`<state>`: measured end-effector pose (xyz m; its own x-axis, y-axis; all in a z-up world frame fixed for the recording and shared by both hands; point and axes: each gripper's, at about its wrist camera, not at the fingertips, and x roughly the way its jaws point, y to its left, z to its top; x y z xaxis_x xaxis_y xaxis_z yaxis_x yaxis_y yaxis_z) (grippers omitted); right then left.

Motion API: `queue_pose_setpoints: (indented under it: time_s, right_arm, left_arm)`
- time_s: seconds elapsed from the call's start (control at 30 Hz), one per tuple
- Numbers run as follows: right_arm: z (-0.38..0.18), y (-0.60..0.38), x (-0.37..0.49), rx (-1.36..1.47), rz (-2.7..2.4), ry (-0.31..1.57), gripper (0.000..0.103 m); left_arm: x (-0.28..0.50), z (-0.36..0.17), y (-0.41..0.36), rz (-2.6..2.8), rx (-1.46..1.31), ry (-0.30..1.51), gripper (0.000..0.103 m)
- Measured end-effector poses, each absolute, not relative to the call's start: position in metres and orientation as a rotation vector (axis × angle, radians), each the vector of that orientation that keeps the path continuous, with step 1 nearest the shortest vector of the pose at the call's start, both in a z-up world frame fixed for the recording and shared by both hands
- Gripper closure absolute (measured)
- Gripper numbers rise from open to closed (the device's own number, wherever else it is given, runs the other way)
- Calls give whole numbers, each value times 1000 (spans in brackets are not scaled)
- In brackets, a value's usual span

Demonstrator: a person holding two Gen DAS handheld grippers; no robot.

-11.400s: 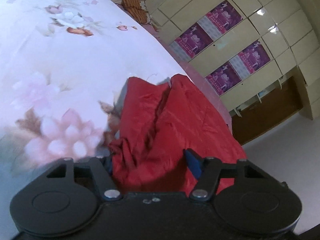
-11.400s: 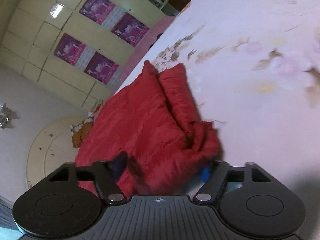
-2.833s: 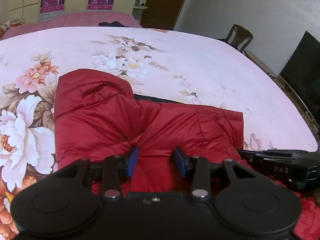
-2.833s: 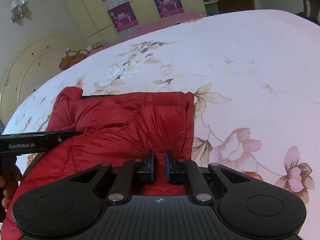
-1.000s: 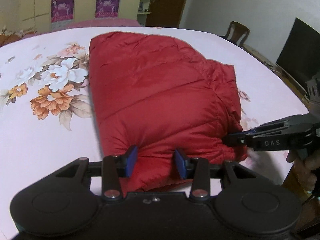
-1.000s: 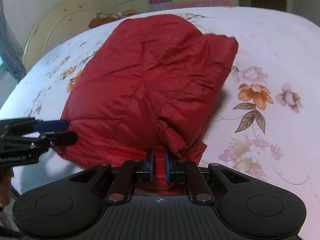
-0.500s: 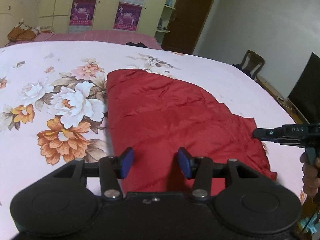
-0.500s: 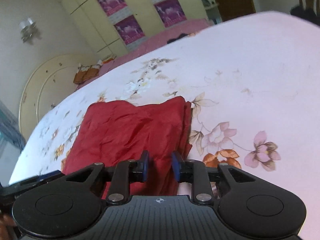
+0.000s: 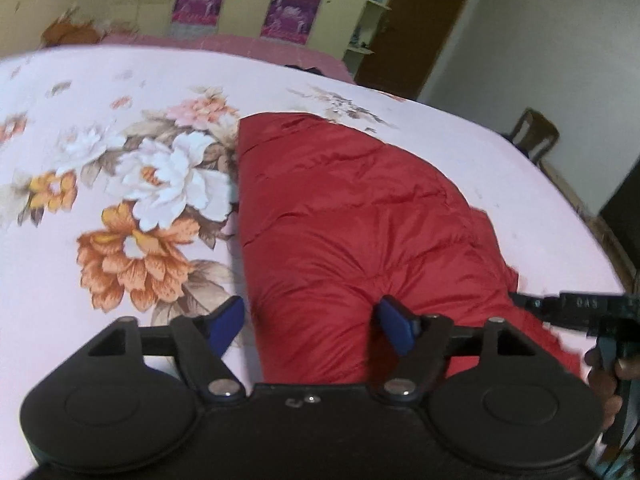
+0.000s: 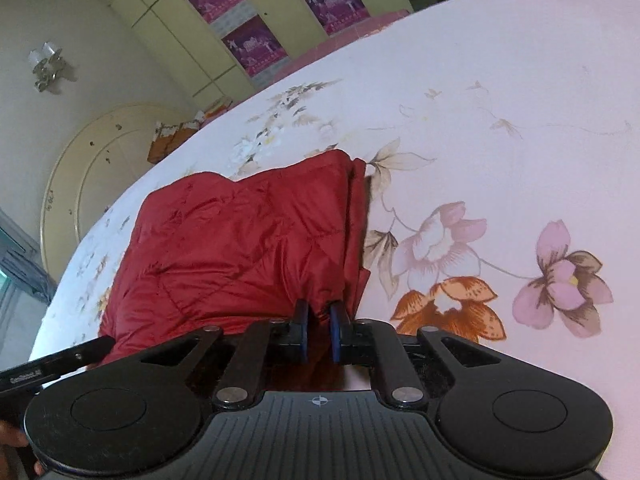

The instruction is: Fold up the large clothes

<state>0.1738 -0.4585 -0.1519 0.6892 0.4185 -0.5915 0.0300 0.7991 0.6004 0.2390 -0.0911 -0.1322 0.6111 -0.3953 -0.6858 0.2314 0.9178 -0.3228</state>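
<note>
Left hand-held gripper point(image 9: 312, 324), jaws just opening, released over the folded red jacket point(image 9: 360, 216); right hand-held gripper point(image 10: 319, 334) pinches its edge. Release gently, keeping layers aligned on the bed point(image 10: 500, 128).

A bed point(image 9: 460, 136) with a pale pink, flower-printed sheet fills the area ahead of the tool. Beyond its far edge stands a cream wardrobe wall point(image 10: 168, 12) carrying purple posters point(image 10: 256, 46). A dark brown door point(image 9: 416, 28) is located to the right of the wardrobe, next to open shelves point(image 9: 368, 20). A wooden chair point(image 9: 534, 136) stands at the right, against a white wall point(image 9: 560, 40). A rounded cream headboard point(image 10: 80, 172) sits far left of the tool, below a wall lamp point(image 10: 46, 64).
</note>
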Motion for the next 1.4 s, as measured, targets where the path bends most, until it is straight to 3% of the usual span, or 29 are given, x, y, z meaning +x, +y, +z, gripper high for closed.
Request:
queue_pose_setpoints:
  time_s: [0.03,0.07,0.1,0.27,0.4,0.6,0.73,0.83,1.4]
  right_arm:
    - [-148,-465,171,664,243,789,77]
    - [-145,-471,168,696,256,769,47]
    - [-143,-475,166,713,263,748,40]
    - [-151,-488,183,827,301,820,40]
    - [-166,-485,197,873,346,878,41]
    - [-168,-470,210,865,382,886,41]
    - [-173,-461,216,871,417,901,67]
    - [-162,-455,212,821,416,872,77]
    - [-135,-439,201,721,388,806,81]
  left_arm:
    - [238,-130,-86,-379,-249,840,15]
    - [238,-130,-82,-387,-276,833,12]
    - [239,-129,-79,-390,-295,832,12]
    - [250,-140,-69,-426,-431,897,13]
    - [255,-149,-69,-430,-476,902,22]
    - [258,-150,-83,-396,-434,897,21]
    - [256,-143,-98,-338,-350,899,28]
    - [250,-130,-114,-316,-244,882,37]
    - [243,-121,-115,-342,-154,840,43]
